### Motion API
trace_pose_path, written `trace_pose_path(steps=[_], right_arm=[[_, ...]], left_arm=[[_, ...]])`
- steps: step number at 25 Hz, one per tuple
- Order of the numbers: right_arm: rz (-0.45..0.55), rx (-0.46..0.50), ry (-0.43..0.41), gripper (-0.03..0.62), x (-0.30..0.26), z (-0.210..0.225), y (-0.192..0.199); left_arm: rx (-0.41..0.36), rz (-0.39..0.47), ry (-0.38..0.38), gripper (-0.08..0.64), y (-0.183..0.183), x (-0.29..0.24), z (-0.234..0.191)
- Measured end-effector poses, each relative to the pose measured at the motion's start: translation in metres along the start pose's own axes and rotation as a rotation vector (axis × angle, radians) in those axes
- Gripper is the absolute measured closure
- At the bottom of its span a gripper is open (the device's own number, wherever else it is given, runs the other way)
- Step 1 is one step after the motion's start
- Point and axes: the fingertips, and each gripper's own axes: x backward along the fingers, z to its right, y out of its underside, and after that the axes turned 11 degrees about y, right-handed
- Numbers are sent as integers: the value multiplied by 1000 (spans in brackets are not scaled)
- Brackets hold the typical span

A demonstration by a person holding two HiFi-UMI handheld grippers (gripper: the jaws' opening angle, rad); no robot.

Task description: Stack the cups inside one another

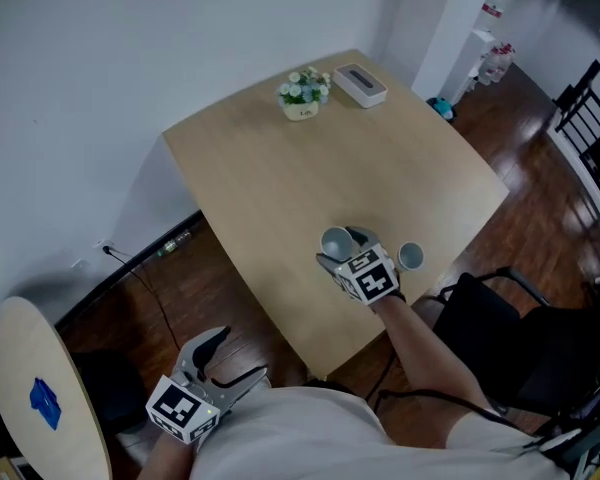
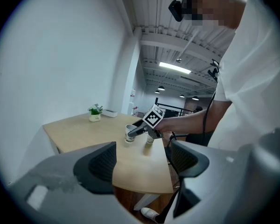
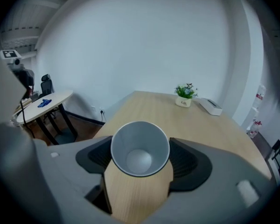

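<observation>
Hovering beyond the 7 o'clock edge of the worktop (image 1: 310,178), the left gripper (image 1: 235,360) has its fingers released, empty. The right gripper (image 1: 342,252), arm outstretched, grasps an upright grey cup (image 3: 140,148) on the worktop; a second cup (image 1: 410,256) stands at its 3 o'clock.

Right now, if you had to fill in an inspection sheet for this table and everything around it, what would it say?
Surface: wooden table, no spills seen.
Job's things: held cup upright between the right gripper's jaws; second cup stands apart to its right, near the table edge.
Clutter: potted plant and white box at the far corner.
Grippers: right gripper shut on the held cup; left gripper open, empty, held low off the table.
Cables: black cable on the floor by the wall.
Surroundings: round side table, black chair, wood floor.
</observation>
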Motion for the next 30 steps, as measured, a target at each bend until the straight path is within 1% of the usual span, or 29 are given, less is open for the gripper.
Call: trace_pose_path(steps=[6,9,11,14,18,25,28,30], right_arm=[[-11,-74,133,218,70,77,24],[-27,-105,194,219,96,112,44],[-37,-126,224,218,108,130,58],[-47,-150,250,219,117,149,76],[-64,-168,244,218,113,160,97],[-70,-185,205,214,90,158,118],[-70,-205,189,177,84,155,125],[-67,-212,185,168,86,151,128]], left_arm=[[-55,18,174,175,-22,-58,22],[-68,23,230,175,-32,-82,33],[-71,21,249,175,-36,-95,39],[-73,20,265,175,-39,-110,46],[-70,9,266,175,-36,-122,54],[-36,-31,209,175,-30,-125,57],[-15,-52,189,175,-24,-125,58],[-4,-60,186,175,-20,-124,59]])
